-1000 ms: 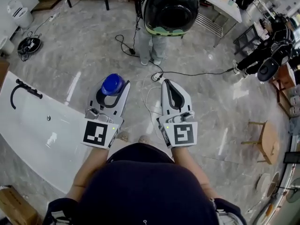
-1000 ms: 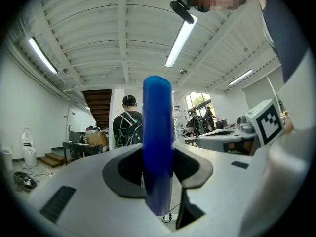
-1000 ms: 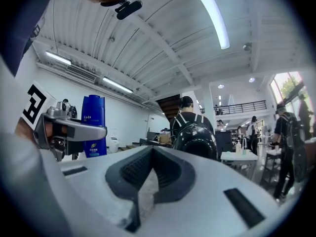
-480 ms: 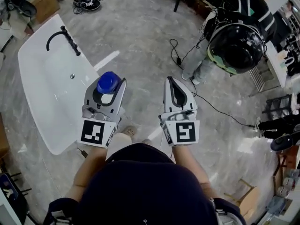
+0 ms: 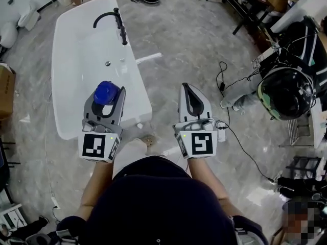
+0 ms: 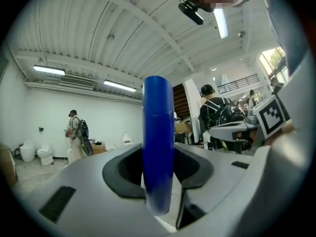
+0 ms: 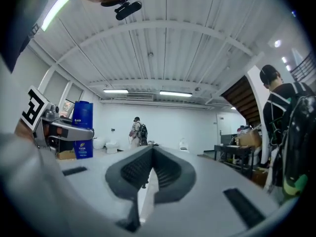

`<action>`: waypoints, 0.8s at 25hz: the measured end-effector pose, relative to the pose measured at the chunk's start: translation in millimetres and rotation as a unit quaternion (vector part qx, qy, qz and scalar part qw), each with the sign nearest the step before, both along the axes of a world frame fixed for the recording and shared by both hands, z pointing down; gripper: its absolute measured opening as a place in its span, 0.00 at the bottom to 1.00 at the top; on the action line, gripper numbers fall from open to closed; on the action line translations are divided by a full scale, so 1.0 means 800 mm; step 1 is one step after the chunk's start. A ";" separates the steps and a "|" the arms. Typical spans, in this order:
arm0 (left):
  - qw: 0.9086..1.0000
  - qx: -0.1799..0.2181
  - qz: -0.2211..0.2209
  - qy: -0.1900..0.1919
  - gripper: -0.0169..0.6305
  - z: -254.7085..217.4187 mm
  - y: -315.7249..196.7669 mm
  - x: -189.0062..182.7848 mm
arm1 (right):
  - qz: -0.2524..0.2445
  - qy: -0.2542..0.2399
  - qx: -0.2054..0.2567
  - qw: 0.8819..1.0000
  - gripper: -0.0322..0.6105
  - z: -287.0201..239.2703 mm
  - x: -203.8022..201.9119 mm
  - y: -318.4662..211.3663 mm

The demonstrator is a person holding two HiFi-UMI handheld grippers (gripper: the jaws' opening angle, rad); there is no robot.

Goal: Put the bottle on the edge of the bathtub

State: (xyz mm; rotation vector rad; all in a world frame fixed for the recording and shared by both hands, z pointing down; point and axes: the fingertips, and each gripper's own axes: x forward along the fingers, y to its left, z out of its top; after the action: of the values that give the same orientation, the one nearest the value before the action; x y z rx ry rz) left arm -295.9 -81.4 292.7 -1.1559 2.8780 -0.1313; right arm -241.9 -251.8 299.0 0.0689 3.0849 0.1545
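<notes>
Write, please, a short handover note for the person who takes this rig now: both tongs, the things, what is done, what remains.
Left tongs: shut on the blue plastic bottle, held upright.
Right tongs: shut, empty.
White bathtub with black faucet: on the floor ahead-left; in the head view the bottle shows over its near end.
Done: bottle picked up.
Left: set it on the tub's edge, then release.

My left grey two-jaw gripper (image 5: 105,100) points level ahead, jaws clamped on an upright blue plastic bottle (image 5: 106,92). My right grey two-jaw gripper (image 5: 190,92) sits parallel beside it, jaws closed together, empty. Both forearms (image 5: 98,180) reach forward.
</notes>
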 end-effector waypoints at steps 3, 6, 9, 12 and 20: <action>1.000 -0.003 -0.026 0.007 0.26 0.004 0.036 -0.005 | -0.014 0.002 -0.002 1.000 0.05 0.000 -0.006 0.025; 0.999 -0.002 -0.034 0.008 0.26 0.006 0.051 -0.009 | -0.016 0.005 -0.001 1.000 0.05 0.000 -0.009 0.035; 1.000 -0.001 -0.026 0.012 0.26 0.008 0.050 -0.017 | -0.012 0.008 0.002 1.000 0.05 0.000 -0.011 0.039; 1.000 -0.002 -0.009 0.016 0.26 0.018 0.043 -0.027 | -0.001 0.014 0.006 1.000 0.05 0.005 -0.014 0.041; 0.998 -0.007 0.058 0.021 0.26 0.063 0.013 -0.056 | 0.021 0.024 0.014 0.999 0.05 0.036 -0.036 0.049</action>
State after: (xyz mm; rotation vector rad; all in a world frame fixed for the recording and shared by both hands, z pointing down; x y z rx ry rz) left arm -340.7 -70.6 343.2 -1.3395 2.8422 -0.1261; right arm -270.4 -212.2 327.8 0.0097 3.1338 0.2020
